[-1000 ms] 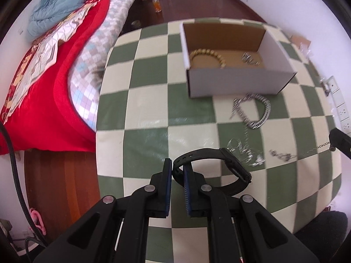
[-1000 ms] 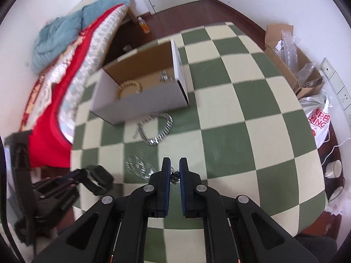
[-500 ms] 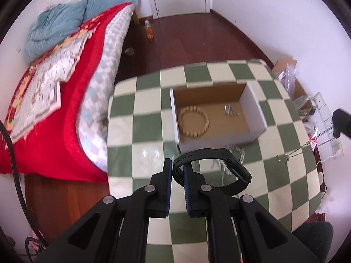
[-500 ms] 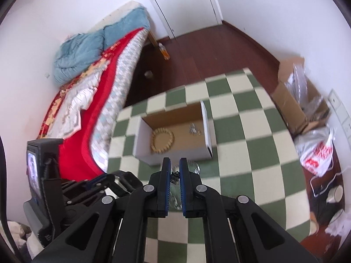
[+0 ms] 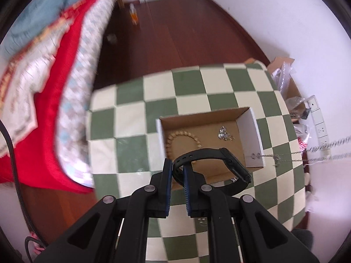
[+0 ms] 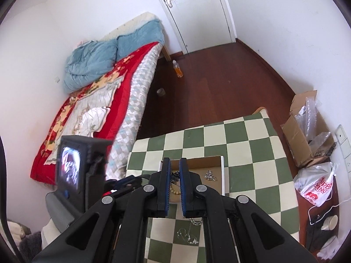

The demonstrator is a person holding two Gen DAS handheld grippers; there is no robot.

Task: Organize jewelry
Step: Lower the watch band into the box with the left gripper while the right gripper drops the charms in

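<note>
My left gripper [image 5: 177, 168] is shut on the strap of a black watch [image 5: 221, 162] and holds it high above the open cardboard box [image 5: 252, 131]. The box holds a wooden bead bracelet [image 5: 175, 138] and a small silver piece [image 5: 224, 132]. My right gripper [image 6: 174, 174] is shut on a thin silver chain [image 5: 318, 151], which hangs and stretches in from the right edge of the left wrist view. In the right wrist view the box [image 6: 221, 175] lies below the fingers, with a chunky silver chain [image 6: 196, 221] and a fine necklace [image 6: 186, 236] on the checkered table [image 6: 252, 175].
The green and cream checkered table [image 5: 131, 131] stands beside a bed with a red cover [image 6: 98, 100]. A brown box with plastic wrap [image 6: 307, 140] and a white shopping bag [image 6: 316, 188] sit on the wood floor at the right. An orange bottle [image 6: 178, 69] stands near the door.
Both grippers have risen well above the table, each with its item held. The box and table now look smaller and farther below, and the left view has swung over the box.
</note>
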